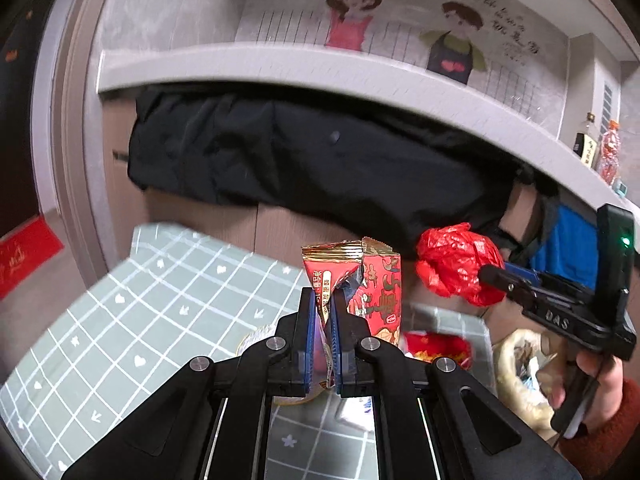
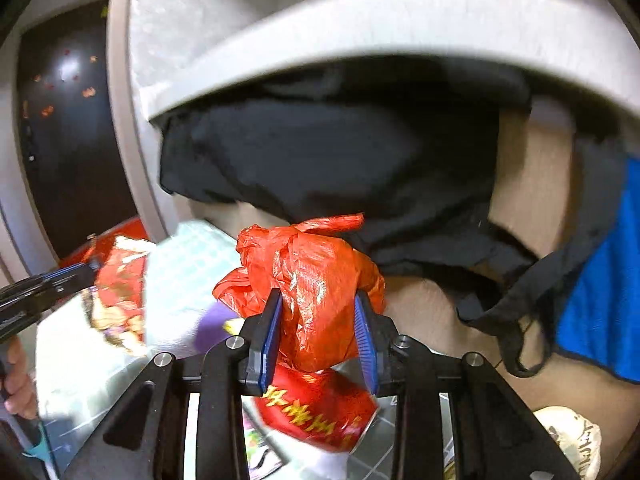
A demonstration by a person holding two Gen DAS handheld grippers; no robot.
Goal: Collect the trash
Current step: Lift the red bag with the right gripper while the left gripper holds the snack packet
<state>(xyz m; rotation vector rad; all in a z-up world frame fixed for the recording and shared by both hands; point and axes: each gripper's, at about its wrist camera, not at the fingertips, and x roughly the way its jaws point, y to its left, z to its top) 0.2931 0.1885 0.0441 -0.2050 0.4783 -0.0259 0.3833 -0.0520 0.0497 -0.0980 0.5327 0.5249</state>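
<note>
My left gripper [image 1: 323,296] is shut on a red and gold snack wrapper [image 1: 360,280] and holds it above the green checked tablecloth [image 1: 140,312]. My right gripper [image 2: 318,300] is shut on a crumpled red plastic bag [image 2: 308,276]; the bag also shows in the left wrist view [image 1: 456,264], right of the wrapper. The left gripper [image 2: 90,266] and its wrapper [image 2: 120,288] show at the left of the right wrist view. A red packet with yellow writing [image 2: 316,412] lies on the table below the right gripper.
A trash bin lined with a pale bag [image 1: 520,380] stands at the right of the table, seen also in the right wrist view [image 2: 572,436]. A black garment [image 1: 300,152] hangs under a grey shelf [image 1: 320,72]. A blue cloth [image 2: 604,288] hangs right. Bottles [image 1: 596,144] stand on the shelf.
</note>
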